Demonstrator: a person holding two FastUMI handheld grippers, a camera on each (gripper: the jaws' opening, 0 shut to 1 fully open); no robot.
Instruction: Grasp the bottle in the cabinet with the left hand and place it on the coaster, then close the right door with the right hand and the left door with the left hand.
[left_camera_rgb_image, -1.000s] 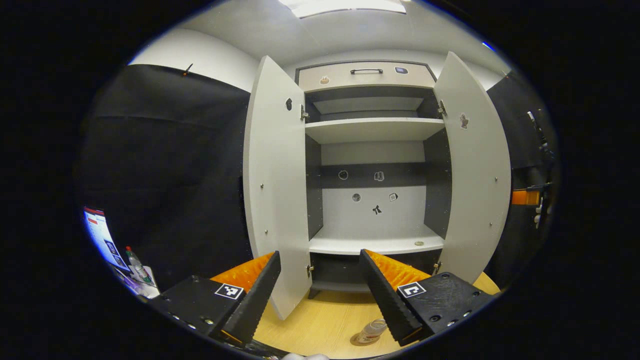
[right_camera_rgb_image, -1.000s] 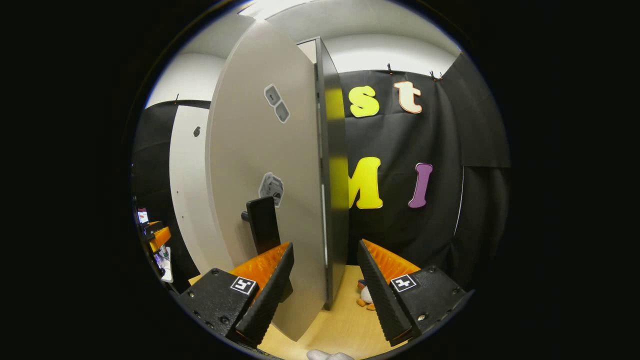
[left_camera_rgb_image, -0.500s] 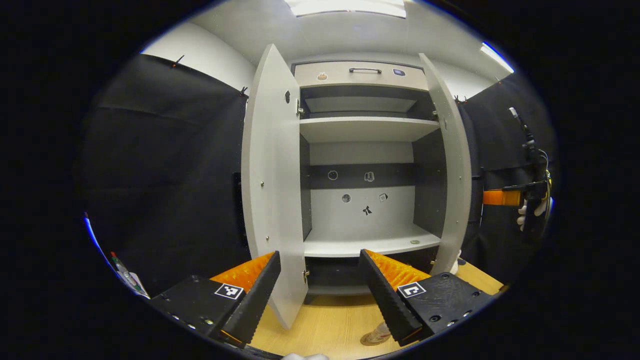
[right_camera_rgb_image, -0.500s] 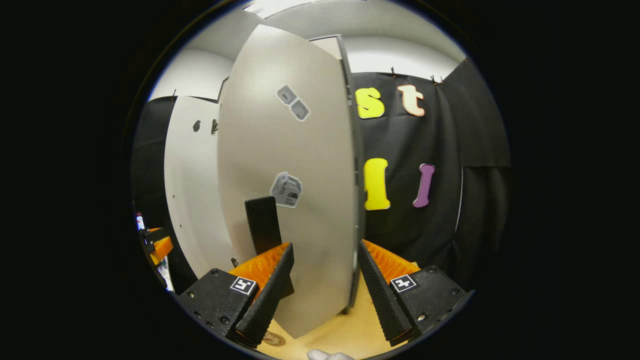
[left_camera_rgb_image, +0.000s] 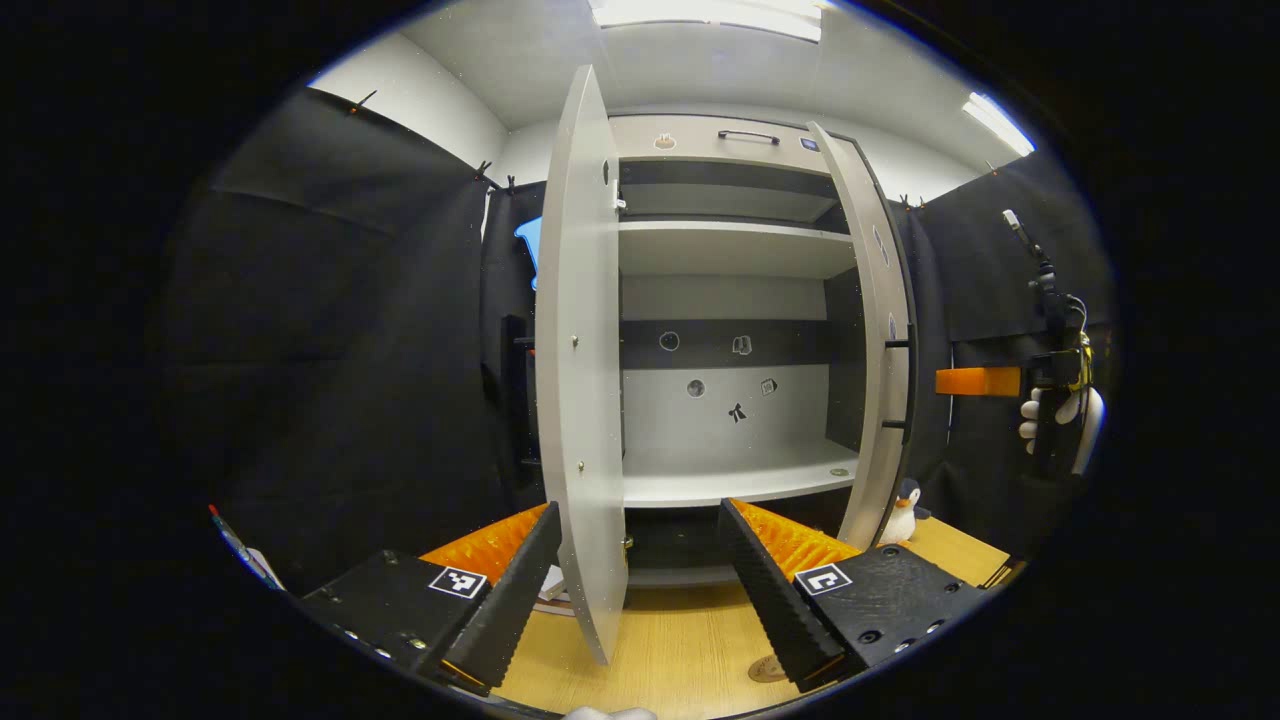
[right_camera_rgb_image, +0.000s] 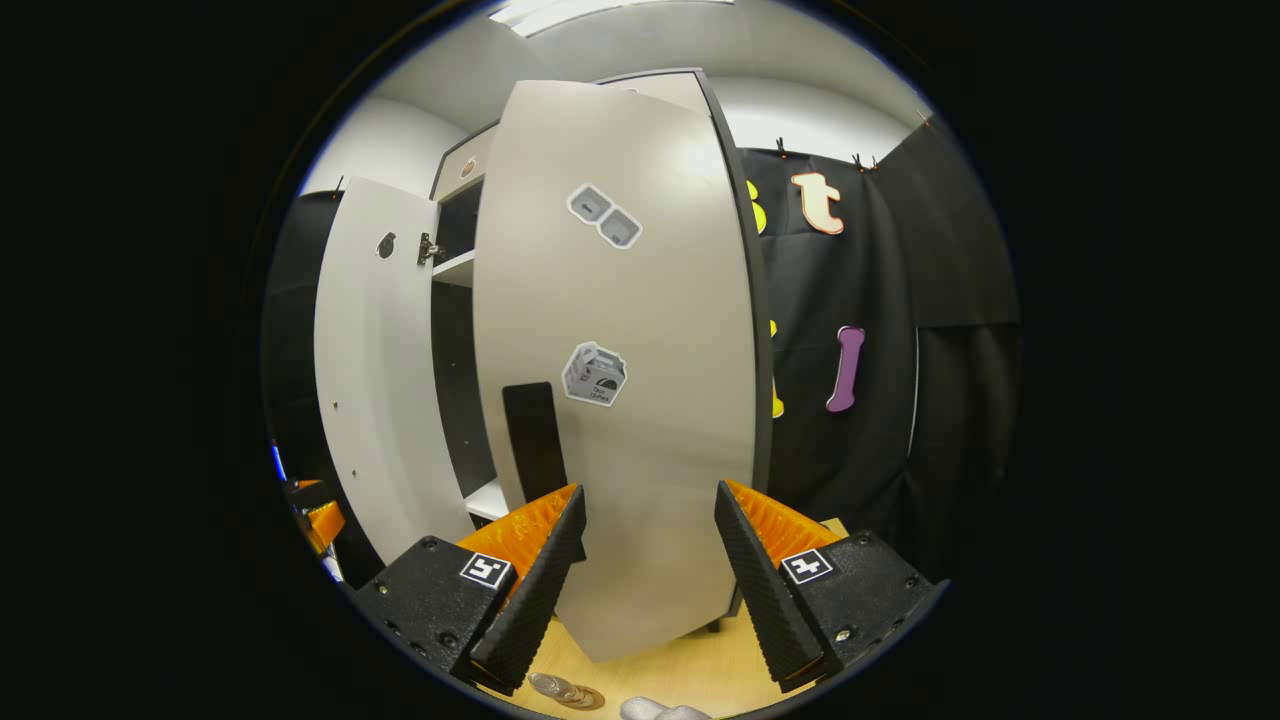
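Observation:
The cabinet (left_camera_rgb_image: 740, 250) stands with both doors ajar. My left gripper (left_camera_rgb_image: 638, 510) is open and holds nothing, with the left door (left_camera_rgb_image: 583, 380) nearly edge-on between its fingers. The right door (left_camera_rgb_image: 876, 340) is swung partway in. My right gripper (right_camera_rgb_image: 648, 490) is open, close in front of that door's outer face (right_camera_rgb_image: 620, 420), beside its black handle (right_camera_rgb_image: 533, 440). It also appears as an orange finger (left_camera_rgb_image: 978, 381) held by a gloved hand (left_camera_rgb_image: 1040, 420). The clear bottle (right_camera_rgb_image: 555, 686) stands on the brown coaster (right_camera_rgb_image: 592, 698) on the table. The coaster (left_camera_rgb_image: 766, 669) peeks out beside my left gripper's right finger.
The wooden table (left_camera_rgb_image: 680, 650) runs under the cabinet. A small penguin toy (left_camera_rgb_image: 903, 517) sits by the right door's foot. The left door (right_camera_rgb_image: 372, 380) and the left gripper (right_camera_rgb_image: 318, 510) are at the left of the right gripper view. Shelves inside are bare.
The right door has swung from wide open to partway shut, with the right gripper following its outer face. The left gripper has shifted left, so the left door now looks edge-on.

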